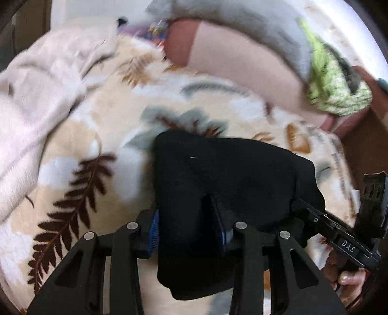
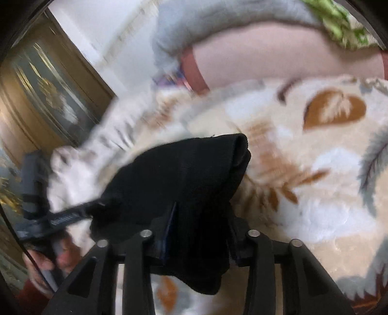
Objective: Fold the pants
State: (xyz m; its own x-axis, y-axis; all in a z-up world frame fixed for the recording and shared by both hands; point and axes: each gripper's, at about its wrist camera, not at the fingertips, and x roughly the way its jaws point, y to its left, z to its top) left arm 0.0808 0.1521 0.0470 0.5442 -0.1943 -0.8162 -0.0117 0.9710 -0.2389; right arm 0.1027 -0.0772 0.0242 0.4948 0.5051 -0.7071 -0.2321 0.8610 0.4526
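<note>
One pair of black pants (image 1: 218, 174), two grippers — left (image 1: 189, 230), right (image 2: 201, 232) — one leaf-print blanket (image 1: 97, 135), one green cloth (image 1: 334, 92) at the blanket's far edge.

Leaf-print blanket (image 1: 80, 150), pink pillow (image 1: 242, 65), green cloth (image 1: 332, 89), grey throw (image 1: 230, 21).

two fisheye views, each from a camera mounted just behind a pair of tongs, looking forward and steeply down along them, close above a bed. the left wrist view has the left tongs (image 1: 189, 227) at its bottom edge; the right wrist view has the right tongs (image 2: 201, 225). both share the leaf-patterned blanket (image 1: 101, 135), the black pants (image 1: 218, 174) and the pink pillow (image 1: 242, 65); each glimpses the other tongs at its side edge
</note>
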